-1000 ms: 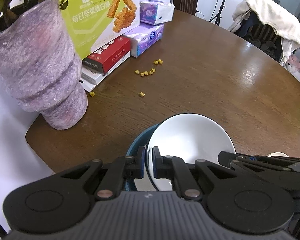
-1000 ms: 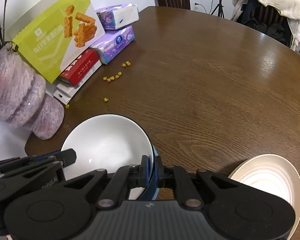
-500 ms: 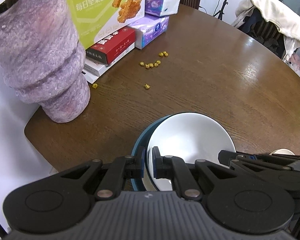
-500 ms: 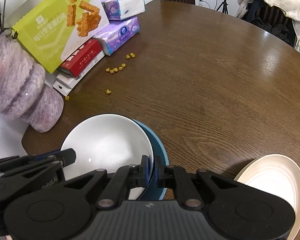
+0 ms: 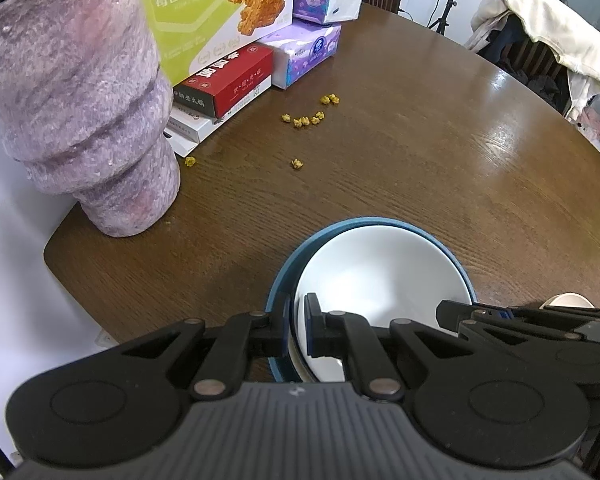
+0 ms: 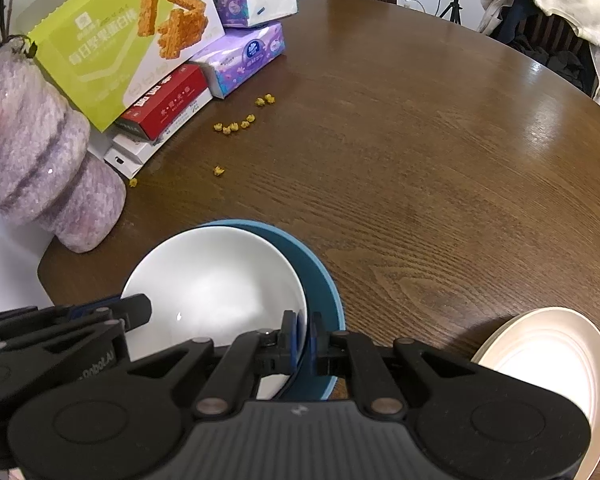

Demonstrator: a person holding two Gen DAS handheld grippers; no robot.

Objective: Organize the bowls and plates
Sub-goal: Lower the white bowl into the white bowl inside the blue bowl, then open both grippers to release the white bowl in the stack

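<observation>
A white bowl (image 5: pixel 380 280) (image 6: pixel 216 292) lies nested in a wider blue bowl (image 5: pixel 364 224) (image 6: pixel 320 280) near the front edge of the round wooden table (image 5: pixel 420 152). My left gripper (image 5: pixel 298 328) is shut on the white bowl's left rim, one finger inside and one outside. Opposite it, my right gripper (image 6: pixel 302 336) is shut on the same bowl's right rim. Each gripper shows at the edge of the other's view. A cream plate (image 6: pixel 548 364) rests on the table to the right; only a sliver of the plate (image 5: pixel 566 300) shows in the left wrist view.
A tall purple vase (image 5: pixel 80 120) stands at the table's left edge. Behind it lie a green snack box (image 5: pixel 212 12), red and white boxes (image 5: pixel 224 80) and purple tissue packs (image 5: pixel 304 52). Yellow crumbs (image 5: pixel 304 120) are scattered nearby. A chair draped with a cream jacket (image 5: pixel 548 36) stands beyond the table.
More of the blue bowl's rim now shows around the far side of the white bowl. Both grippers keep their hold on the white bowl.
</observation>
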